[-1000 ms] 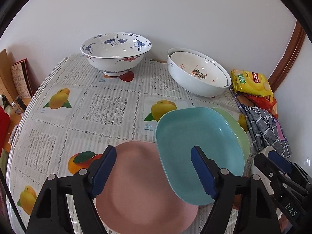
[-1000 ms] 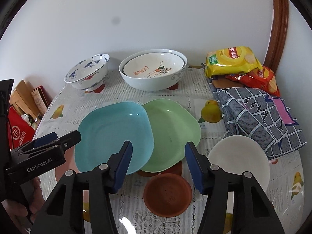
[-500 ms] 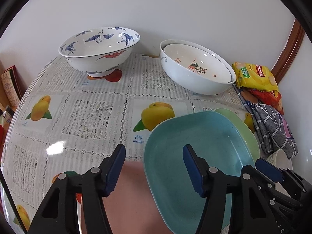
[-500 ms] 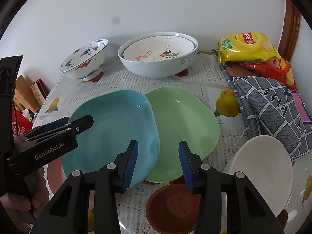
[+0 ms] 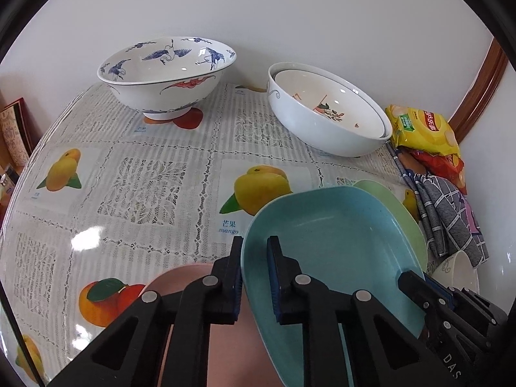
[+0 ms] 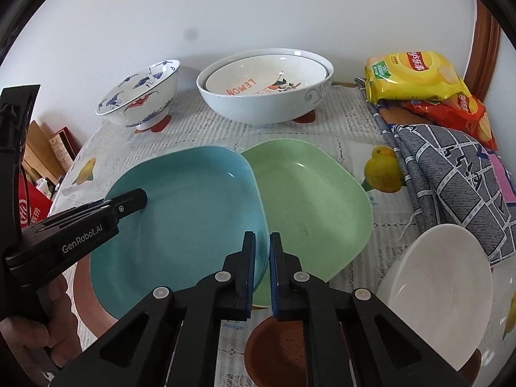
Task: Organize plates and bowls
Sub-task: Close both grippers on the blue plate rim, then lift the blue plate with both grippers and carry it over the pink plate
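Observation:
A blue plate (image 6: pixel 180 222) lies over a pink plate (image 6: pixel 87 293) on its left and a green plate (image 6: pixel 309 200) on its right. My left gripper (image 5: pixel 254 251) is shut on the blue plate's (image 5: pixel 335 242) left rim. My right gripper (image 6: pixel 260 248) is shut on its right rim, where it overlaps the green plate. The left gripper (image 6: pixel 106 206) also shows in the right wrist view. A blue-patterned bowl (image 5: pixel 167 74) and two nested white bowls (image 5: pixel 329 116) stand at the back.
A small brown dish (image 6: pixel 277 351) and a white plate (image 6: pixel 441 293) lie near the front right. A grey checked cloth (image 6: pixel 451 174) and snack bags (image 6: pixel 416 77) lie at the right. The table (image 5: pixel 148 174) has a fruit-print cover; a wall stands behind.
Both grippers moved forward and closed from open onto opposite rims of the blue plate.

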### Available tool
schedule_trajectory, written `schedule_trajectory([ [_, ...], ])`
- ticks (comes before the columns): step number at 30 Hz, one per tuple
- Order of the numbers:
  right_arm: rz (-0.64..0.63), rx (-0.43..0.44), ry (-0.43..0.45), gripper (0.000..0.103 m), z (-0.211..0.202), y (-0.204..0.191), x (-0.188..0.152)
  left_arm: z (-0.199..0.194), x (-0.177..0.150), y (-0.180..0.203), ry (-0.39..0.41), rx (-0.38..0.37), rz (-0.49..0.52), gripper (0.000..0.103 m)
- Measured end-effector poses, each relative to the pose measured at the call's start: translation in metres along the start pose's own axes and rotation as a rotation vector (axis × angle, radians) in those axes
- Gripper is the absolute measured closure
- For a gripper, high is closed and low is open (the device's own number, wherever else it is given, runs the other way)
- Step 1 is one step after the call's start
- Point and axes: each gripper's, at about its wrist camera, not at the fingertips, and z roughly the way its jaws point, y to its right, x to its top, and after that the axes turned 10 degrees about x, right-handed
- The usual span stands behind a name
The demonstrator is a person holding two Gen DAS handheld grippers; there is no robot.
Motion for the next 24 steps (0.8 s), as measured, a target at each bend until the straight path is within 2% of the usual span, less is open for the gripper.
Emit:
schedule_trajectory([
  [3,0.019,0.028,0.011,0.095,-0.007,-0.001,-0.001,-0.008,-0.001,-0.001,0.013,0.005,0.007,0.089],
  [8,0.006,0.025,0.038,0.095,-0.023,-0.011,-0.003,-0.029,-0.003,-0.003,0.042,0.004,0.003,0.089],
  [24,-0.003,0.044,0.145,0.095,-0.105,-0.033,-0.026,-0.11,-0.03,-0.007,0.131,-0.009,-0.006,0.089],
])
